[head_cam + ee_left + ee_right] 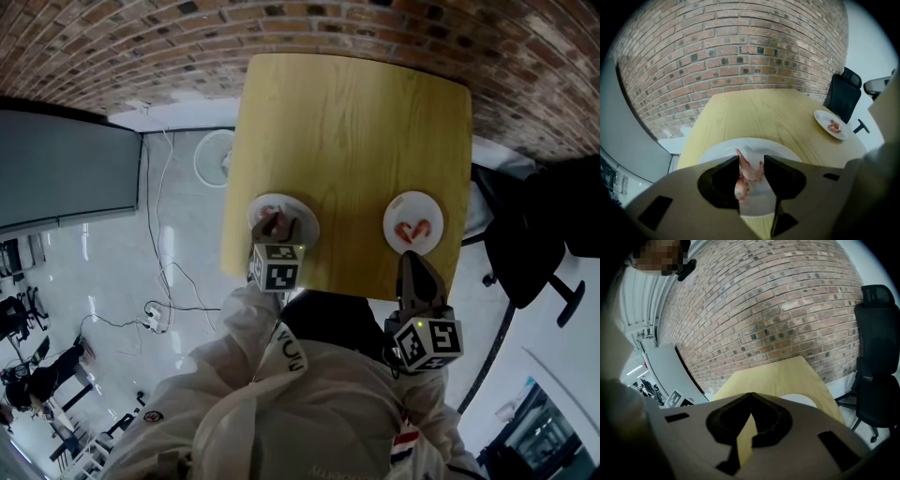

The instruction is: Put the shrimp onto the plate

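A pink shrimp (746,172) lies over the near-left white plate (717,150) on the yellow wooden table (347,122). My left gripper (751,161) reaches down around it, and both jaw tips touch the shrimp's sides. In the head view the left gripper (277,227) covers most of that plate (302,212). A second white plate (413,208) at the near right holds another shrimp (412,231). My right gripper (410,260) hovers at the table's near edge just short of that plate. Its jaws (750,397) meet at the tips with nothing between them.
A brick wall (309,23) runs behind the table. A black office chair (534,234) stands to the right. A grey panel (66,169) and cables (159,281) on the glossy floor are to the left. The person's white sleeves fill the lower head view.
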The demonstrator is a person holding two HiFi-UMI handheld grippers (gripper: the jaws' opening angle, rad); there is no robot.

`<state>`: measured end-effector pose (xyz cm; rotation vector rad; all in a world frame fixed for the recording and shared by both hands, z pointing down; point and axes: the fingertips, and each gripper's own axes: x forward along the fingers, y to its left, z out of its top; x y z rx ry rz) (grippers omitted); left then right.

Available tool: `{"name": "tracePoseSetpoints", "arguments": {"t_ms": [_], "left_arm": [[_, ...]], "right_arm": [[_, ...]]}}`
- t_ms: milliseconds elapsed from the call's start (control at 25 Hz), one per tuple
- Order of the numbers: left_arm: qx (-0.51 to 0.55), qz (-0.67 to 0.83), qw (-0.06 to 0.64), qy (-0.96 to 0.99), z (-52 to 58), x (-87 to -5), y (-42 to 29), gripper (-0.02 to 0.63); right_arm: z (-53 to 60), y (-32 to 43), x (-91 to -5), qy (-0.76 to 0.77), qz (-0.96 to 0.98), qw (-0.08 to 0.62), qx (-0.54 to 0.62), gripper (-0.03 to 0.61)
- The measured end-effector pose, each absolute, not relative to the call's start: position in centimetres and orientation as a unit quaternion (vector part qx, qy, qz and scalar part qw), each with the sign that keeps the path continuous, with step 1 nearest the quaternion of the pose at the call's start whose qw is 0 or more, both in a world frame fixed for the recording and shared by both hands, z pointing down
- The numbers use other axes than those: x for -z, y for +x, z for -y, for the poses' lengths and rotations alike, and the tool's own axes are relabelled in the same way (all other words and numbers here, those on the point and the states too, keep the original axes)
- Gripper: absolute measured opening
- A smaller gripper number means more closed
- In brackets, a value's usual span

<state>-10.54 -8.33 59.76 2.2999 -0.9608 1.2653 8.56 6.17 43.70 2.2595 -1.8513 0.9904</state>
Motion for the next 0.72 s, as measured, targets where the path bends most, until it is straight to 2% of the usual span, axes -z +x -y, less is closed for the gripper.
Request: {"name": "tracePoseSetpoints", "arguments": {"t_ms": [440, 720], "left_arm": [[-0.429, 0.341, 0.155, 0.822, 7.6, -57.8, -9.7, 0.166], [-0.412, 0.315, 0.132, 0.845, 5.8, -55.5, -6.0, 0.166]], "right_arm": [[-7.2, 9.0, -43.4, 0.733, 0.599, 0.018, -0.321, 0.023], [-9.8, 10.7, -43.0, 0.75, 0.581, 0.006, -0.316, 0.023]]}}
